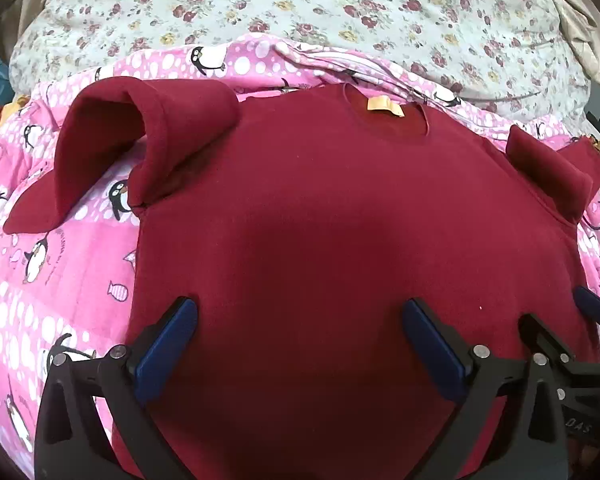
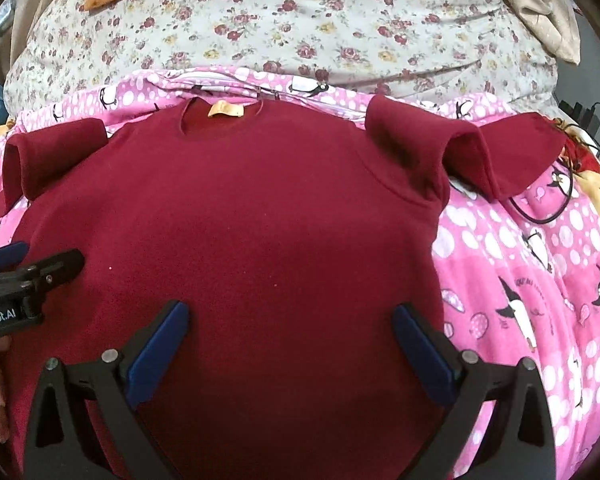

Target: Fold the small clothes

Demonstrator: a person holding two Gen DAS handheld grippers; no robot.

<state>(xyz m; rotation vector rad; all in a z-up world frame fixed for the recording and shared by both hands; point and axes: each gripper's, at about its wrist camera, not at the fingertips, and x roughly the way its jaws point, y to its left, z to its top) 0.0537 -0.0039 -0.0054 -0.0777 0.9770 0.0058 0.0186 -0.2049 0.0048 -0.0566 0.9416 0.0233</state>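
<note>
Garment: a dark red sweatshirt (image 1: 340, 208) is laid flat, neck away from the cameras, yellow neck label (image 1: 385, 105) uppermost.
Sleeves: the left sleeve (image 1: 112, 148) and the right sleeve (image 2: 460, 152) are bunched and arched, not flattened.
Left gripper (image 1: 300, 320): fingers are held wide apart above the body panel; nothing is gripped.
Right gripper (image 2: 290, 320): fingers are likewise spread, empty, beside the left gripper.
Step in hand: judged as laid out, with the first fold not yet begun.
Next move: a sleeve or side edge is probably to be pinched through both layers and carried inward.
Surface: a pink penguin-print blanket (image 1: 60, 264) is spread on a floral bedsheet (image 2: 300, 24).
Room: a black cable (image 2: 540, 212) lies at the right; little else is shown.
</note>
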